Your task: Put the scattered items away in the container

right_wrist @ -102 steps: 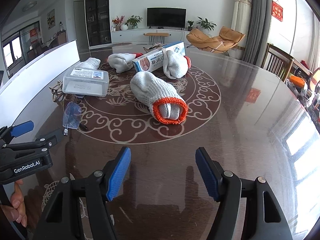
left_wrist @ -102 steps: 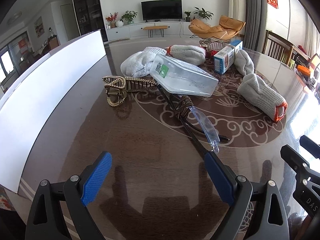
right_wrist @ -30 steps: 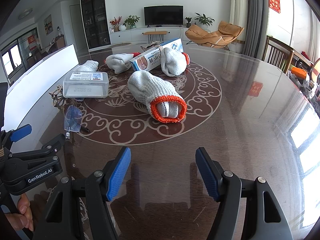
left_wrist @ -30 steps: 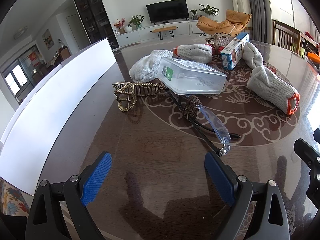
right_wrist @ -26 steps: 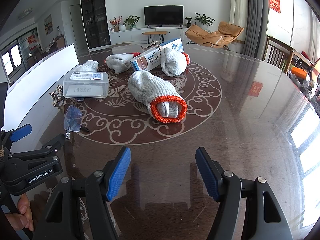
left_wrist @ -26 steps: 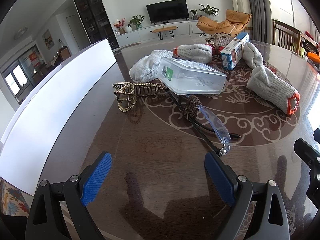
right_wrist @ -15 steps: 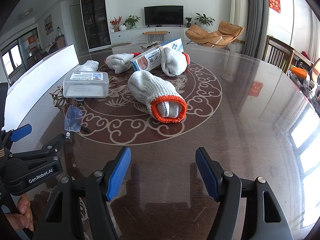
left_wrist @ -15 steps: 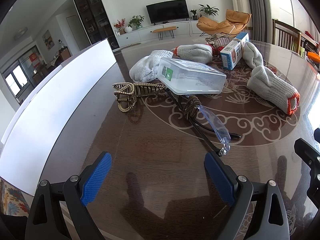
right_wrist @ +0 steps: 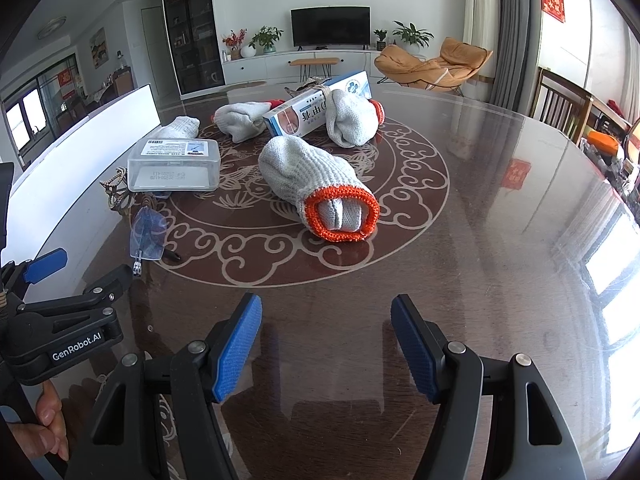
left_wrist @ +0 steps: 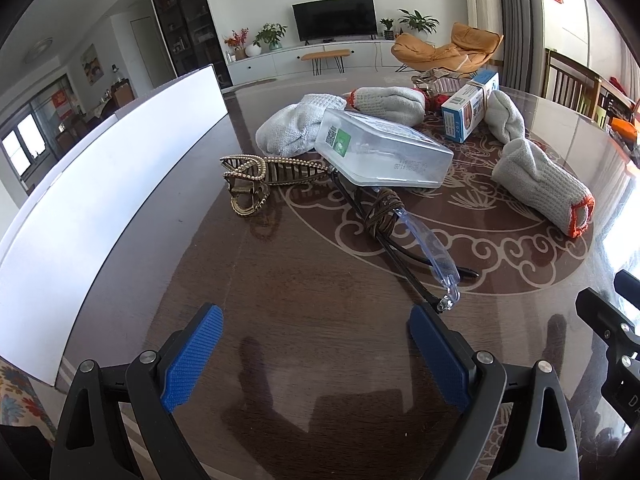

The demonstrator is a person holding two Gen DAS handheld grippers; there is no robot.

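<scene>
Two sets of tongs, left point(left_wrist: 316, 350) and right point(right_wrist: 326, 346), hung wide and empty above the tabletop point(right_wrist: 500, 208). Safety glasses point(left_wrist: 424, 252) lay nearest the left pair, at one o'clock, long axis running eleven to five. White container point(left_wrist: 100, 196) stood at ten o'clock.

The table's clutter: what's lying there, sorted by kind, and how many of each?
Rolled grey gloves: 4
Clear plastic box: 1
Blue-and-white carton: 1
Safety glasses: 1
Gold hair claw: 1
Total: 8
</scene>
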